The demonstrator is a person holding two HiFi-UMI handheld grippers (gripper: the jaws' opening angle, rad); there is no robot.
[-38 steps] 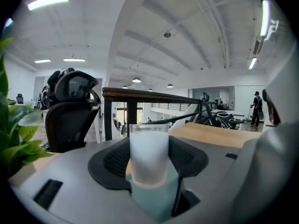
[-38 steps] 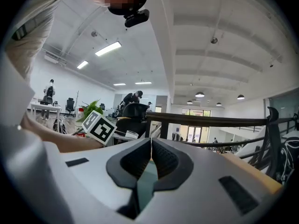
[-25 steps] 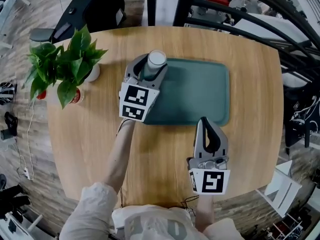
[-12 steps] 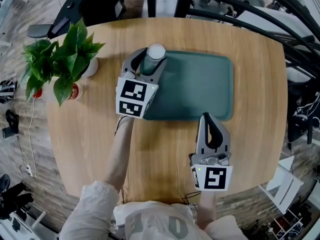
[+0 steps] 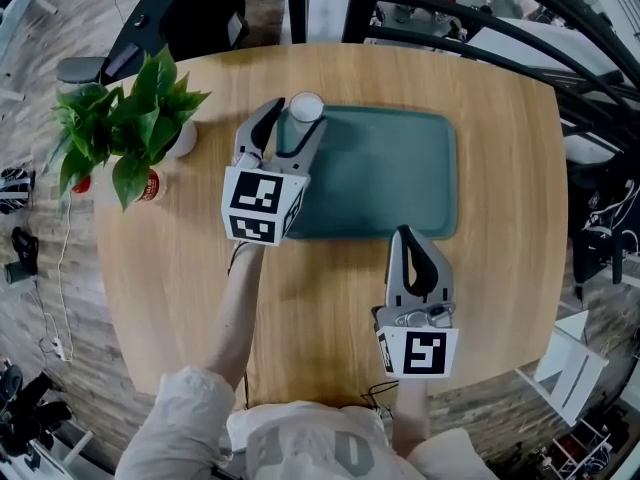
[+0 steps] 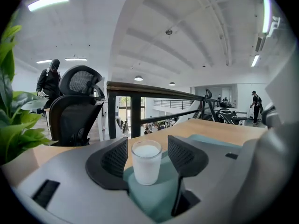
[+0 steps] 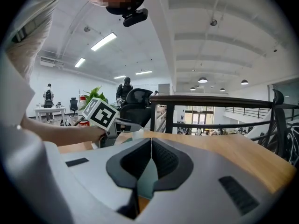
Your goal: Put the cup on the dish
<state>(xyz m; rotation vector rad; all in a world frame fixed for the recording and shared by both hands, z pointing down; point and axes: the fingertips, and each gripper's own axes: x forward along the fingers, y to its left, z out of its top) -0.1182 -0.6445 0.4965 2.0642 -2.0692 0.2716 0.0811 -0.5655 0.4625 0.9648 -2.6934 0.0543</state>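
A white cup (image 5: 305,108) stands upright on the far left corner of the green dish (image 5: 390,178), a flat rectangular tray. My left gripper (image 5: 290,130) is open, its jaws spread either side of the cup with a gap on each side. In the left gripper view the cup (image 6: 146,164) sits between the pads (image 6: 116,157) without touching them, on the dish (image 6: 161,190). My right gripper (image 5: 412,240) is shut and empty near the dish's front edge; its jaws (image 7: 150,146) meet with nothing between them.
A potted green plant (image 5: 125,128) and a red can (image 5: 150,188) stand at the table's left. The round wooden table (image 5: 500,118) ends close behind the cup. A black office chair (image 6: 74,106) and a railing (image 6: 149,90) lie beyond the edge.
The left gripper's jaws have spread apart and let go of the cup, and the gripper has drawn back a little toward me. The cup stays on the dish. The right gripper has hardly moved.
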